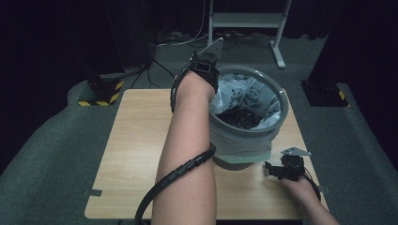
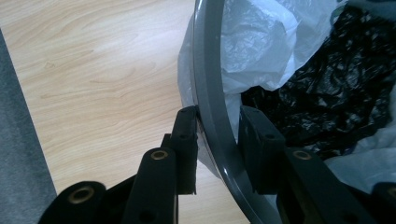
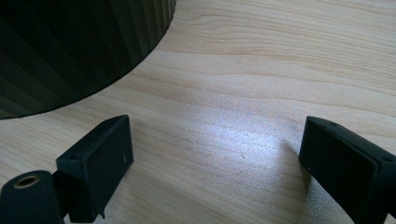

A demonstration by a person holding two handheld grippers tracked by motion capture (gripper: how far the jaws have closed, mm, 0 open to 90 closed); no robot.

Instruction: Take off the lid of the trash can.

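A grey bin (image 1: 281,101) stands on the wooden table (image 1: 136,140), lined with a white panda-print bag (image 1: 248,91) and holding crumpled black plastic (image 1: 241,118). My left gripper (image 1: 209,70) reaches down at the bin's far left edge. In the left gripper view its jaws (image 2: 217,140) straddle the bin rim (image 2: 210,93), pads against both sides, with white bag (image 2: 252,42) folded over it. My right gripper (image 1: 271,169) rests low on the table by the bin's base, open. In the right gripper view it (image 3: 215,154) spans bare wood, the ribbed bin base (image 3: 70,46) off to the left.
The bin sits toward the table's right half; bare wood (image 2: 93,70) spreads to its left. Grey carpet (image 1: 47,140) surrounds the table. A white metal stand (image 1: 244,21) and cables lie behind it, and yellow-black striped feet (image 1: 101,93) sit at the back left.
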